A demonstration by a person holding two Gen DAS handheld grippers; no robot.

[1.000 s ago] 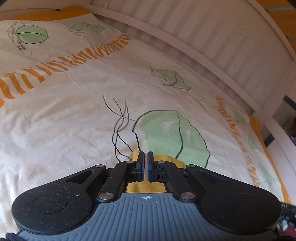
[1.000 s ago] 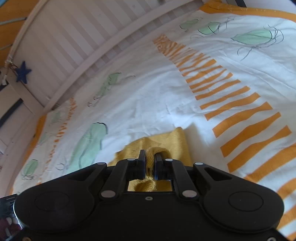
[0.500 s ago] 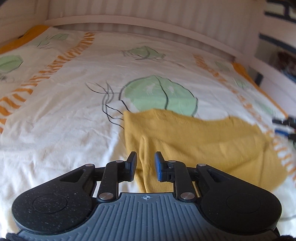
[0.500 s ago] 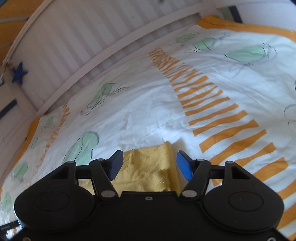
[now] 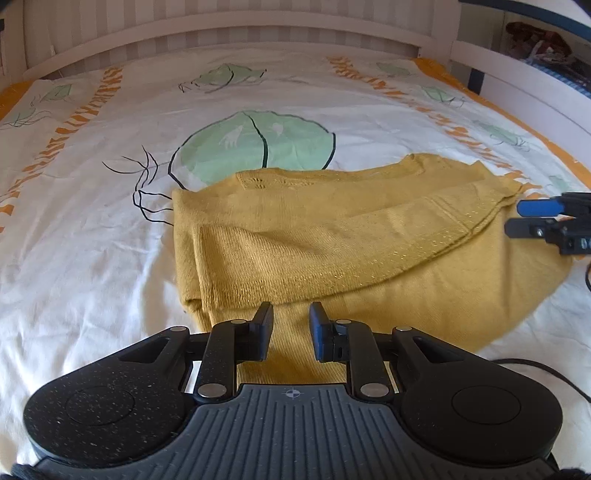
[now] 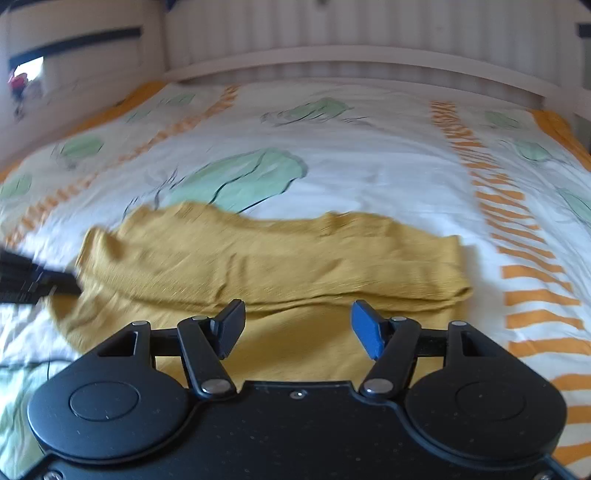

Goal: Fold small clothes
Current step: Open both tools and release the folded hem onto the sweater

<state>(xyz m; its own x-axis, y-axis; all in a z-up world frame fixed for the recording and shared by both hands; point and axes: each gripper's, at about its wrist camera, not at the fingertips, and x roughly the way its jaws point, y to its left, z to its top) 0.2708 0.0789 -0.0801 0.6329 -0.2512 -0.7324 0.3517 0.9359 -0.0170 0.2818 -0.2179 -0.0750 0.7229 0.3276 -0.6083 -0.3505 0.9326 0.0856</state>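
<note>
A mustard-yellow knitted garment (image 5: 332, 243) lies folded over on the bed, its upper layer doubled onto the lower one. It also shows in the right wrist view (image 6: 273, 266), blurred. My left gripper (image 5: 291, 321) is open and empty, just above the garment's near edge. My right gripper (image 6: 298, 321) is wide open and empty over the near edge too. The right gripper's fingers (image 5: 539, 216) show at the garment's right end in the left wrist view. The left gripper (image 6: 33, 280) shows blurred at the garment's left end in the right wrist view.
The bed cover (image 5: 92, 229) is white with green leaf prints and orange stripes. A white slatted bed rail (image 5: 236, 26) runs along the far side. A thin black cable (image 5: 535, 369) lies on the cover at the right.
Both grippers opened and let go of the yellow garment, then drew back toward me and levelled out. The garment now lies folded on the bed.
</note>
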